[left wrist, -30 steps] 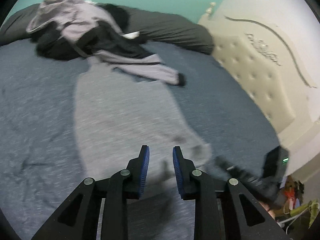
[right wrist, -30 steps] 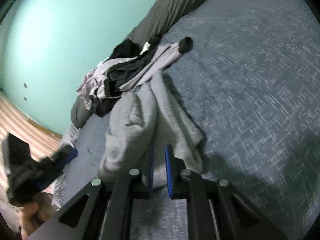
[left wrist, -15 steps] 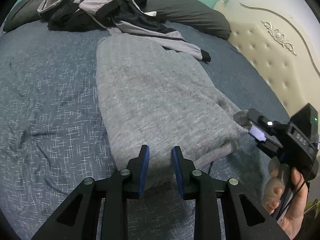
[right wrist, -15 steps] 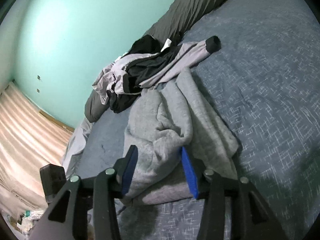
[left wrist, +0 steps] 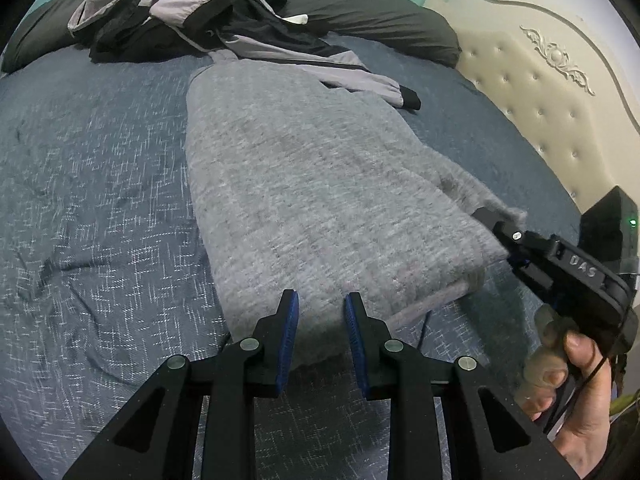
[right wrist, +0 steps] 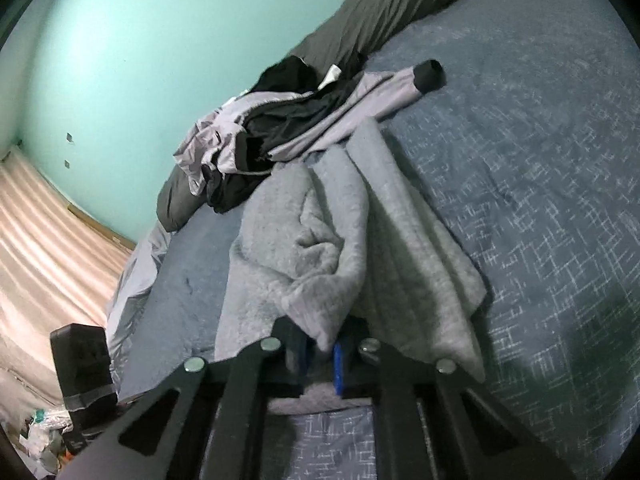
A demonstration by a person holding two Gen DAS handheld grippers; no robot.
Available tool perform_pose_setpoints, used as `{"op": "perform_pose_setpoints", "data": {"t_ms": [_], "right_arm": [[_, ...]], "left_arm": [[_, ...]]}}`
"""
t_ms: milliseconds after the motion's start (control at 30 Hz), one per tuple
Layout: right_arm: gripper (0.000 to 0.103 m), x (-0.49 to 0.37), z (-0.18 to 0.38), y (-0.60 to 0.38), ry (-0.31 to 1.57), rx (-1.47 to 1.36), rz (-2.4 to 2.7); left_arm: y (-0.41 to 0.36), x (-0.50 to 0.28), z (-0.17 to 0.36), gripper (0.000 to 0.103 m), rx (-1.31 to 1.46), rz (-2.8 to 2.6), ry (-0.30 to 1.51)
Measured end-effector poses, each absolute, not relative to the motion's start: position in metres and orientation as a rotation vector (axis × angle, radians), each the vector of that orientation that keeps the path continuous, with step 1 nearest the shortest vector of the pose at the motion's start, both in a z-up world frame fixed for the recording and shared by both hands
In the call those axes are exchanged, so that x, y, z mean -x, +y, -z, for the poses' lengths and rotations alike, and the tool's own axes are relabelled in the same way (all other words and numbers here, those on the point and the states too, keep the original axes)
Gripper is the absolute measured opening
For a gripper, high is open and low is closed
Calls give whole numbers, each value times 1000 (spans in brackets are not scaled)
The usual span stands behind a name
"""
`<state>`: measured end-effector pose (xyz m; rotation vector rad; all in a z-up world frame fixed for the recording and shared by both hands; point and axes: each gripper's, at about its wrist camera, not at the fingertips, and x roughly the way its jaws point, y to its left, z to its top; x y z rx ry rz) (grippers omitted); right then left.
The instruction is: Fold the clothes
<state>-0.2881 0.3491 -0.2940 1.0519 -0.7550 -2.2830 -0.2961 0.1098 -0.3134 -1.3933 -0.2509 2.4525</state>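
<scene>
A grey fleece garment (left wrist: 320,184) lies lengthwise on the blue bedspread (left wrist: 80,180), doubled over at its near end. My left gripper (left wrist: 322,312) is shut on that near edge, and fabric fills the gap between its blue pads. At the garment's right corner, my right gripper (left wrist: 502,236) is held by a person's hand (left wrist: 572,380). In the right wrist view my right gripper (right wrist: 320,344) is closing, its pads pinching a bunched fold of the grey garment (right wrist: 288,248).
A grey and black jacket (left wrist: 180,4) is heaped at the garment's far end, one sleeve (right wrist: 392,92) trailing over it. Dark pillows (left wrist: 380,8) line the far side, with a cream tufted headboard (left wrist: 540,92) to the right. Beyond the bed's edge, floor clutter (right wrist: 44,436) shows.
The left gripper sank and the grey garment now lies flat on the bed. The right gripper's jaws spread wide half a second ago and have closed on a fold of the garment.
</scene>
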Motion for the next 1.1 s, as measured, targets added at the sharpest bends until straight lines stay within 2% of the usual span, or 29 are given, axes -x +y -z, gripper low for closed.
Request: {"op": "perform_pose_setpoints", "data": {"t_ms": [133, 267, 467, 600, 700, 867, 1100], "right_arm": [[6, 273, 272, 356, -730, -947, 2338], [6, 265, 273, 364, -749, -958, 2350], [6, 264, 304, 380, -846, -1108, 2327], [7, 268, 315, 385, -902, -1167, 2277], [15, 272, 325, 392, -976, -1206, 2232], [28, 270, 310, 414, -1032, -1129, 2287], [28, 272, 309, 426, -1072, -1110, 2326]], "left_arm": [[115, 294, 306, 26, 1383, -2450, -225], [121, 296, 305, 26, 1408, -2446, -185], [133, 299, 312, 26, 1464, -2425, -134], [131, 302, 320, 26, 1487, -2410, -162], [130, 301, 320, 26, 1477, -2415, -160], [126, 297, 316, 26, 1451, -2428, -188], [110, 291, 307, 26, 1389, -2473, -253]]}}
